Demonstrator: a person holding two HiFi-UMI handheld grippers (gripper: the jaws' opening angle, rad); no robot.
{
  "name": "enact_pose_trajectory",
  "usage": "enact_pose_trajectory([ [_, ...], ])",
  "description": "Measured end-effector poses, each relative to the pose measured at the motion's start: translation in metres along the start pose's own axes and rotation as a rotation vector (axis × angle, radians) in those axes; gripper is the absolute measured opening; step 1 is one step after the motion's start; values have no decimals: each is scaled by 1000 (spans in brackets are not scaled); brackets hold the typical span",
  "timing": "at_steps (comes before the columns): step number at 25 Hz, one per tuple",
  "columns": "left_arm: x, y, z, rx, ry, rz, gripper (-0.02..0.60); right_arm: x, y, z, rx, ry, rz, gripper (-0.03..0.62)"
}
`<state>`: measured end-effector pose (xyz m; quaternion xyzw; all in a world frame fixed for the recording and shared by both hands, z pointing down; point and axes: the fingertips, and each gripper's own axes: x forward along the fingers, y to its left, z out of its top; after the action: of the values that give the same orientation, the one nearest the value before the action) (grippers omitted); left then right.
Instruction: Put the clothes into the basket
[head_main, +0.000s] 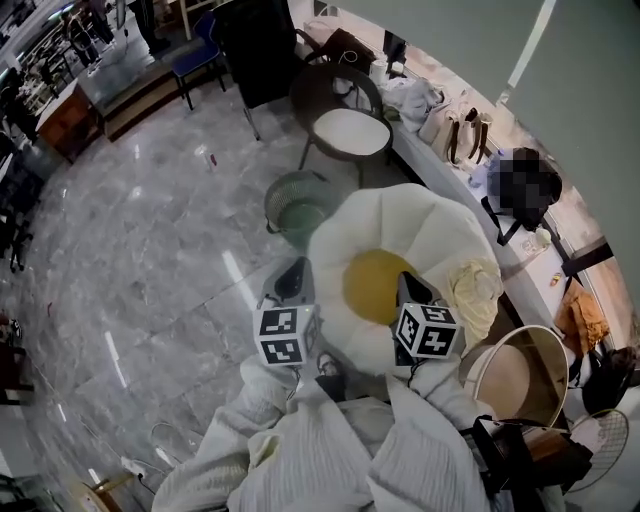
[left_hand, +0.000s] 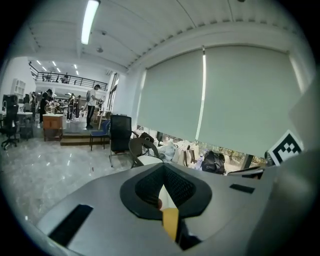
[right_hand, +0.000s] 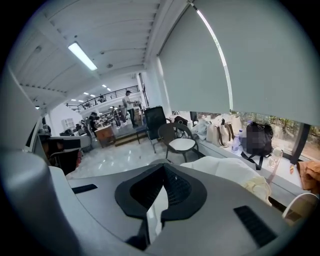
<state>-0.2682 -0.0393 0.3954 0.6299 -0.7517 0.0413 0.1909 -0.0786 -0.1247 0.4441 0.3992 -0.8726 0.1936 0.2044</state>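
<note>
Left claw (head_main: 293, 272) and right claw (head_main: 408, 282) are held above a flower-shaped cushion (head_main: 400, 225). Both are seen closed tip to tip, with nothing gripped. A pale yellow garment (head_main: 476, 288) is found on the cushion's right edge, near the right claw. A green basket (head_main: 297, 205) is seen on the floor just beside the cushion's far-left side.

Big white flower-shaped cushion with a yellow centre (head_main: 400, 225) down on the glossy grey marble floor (head_main: 150, 250), dark round-backed chair with a white seat pad (head_main: 345, 130) just behind it, black office chair (head_main: 255, 45) further back, cream tote bags (head_main: 452, 128) along the window ledge.
</note>
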Motion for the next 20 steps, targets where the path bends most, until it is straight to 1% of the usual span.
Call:
enact_pose_trajectory([
  [4, 37, 9, -8, -33, 38, -65, 5, 5, -18, -1, 14, 25, -99, 23],
  [7, 63, 2, -20, -57, 82, -121, 5, -7, -39, -10, 30, 55, -185, 23],
  [9, 80, -8, -22, -66, 95, -158, 5, -18, -55, -13, 44, 59, -238, 23],
  [12, 104, -34, -17, -72, 85, -223, 5, -35, -82, -13, 73, 43, -313, 23],
  [15, 120, -68, -12, -68, 87, -274, 5, -54, -110, -11, 107, 21, -367, 23],
  [18, 130, -117, -11, -42, 97, -325, 5, -74, -151, -11, 147, -3, -414, 23],
  [20, 132, -146, -16, -15, 109, -347, 5, -83, -177, -19, 186, -2, -433, 23],
])
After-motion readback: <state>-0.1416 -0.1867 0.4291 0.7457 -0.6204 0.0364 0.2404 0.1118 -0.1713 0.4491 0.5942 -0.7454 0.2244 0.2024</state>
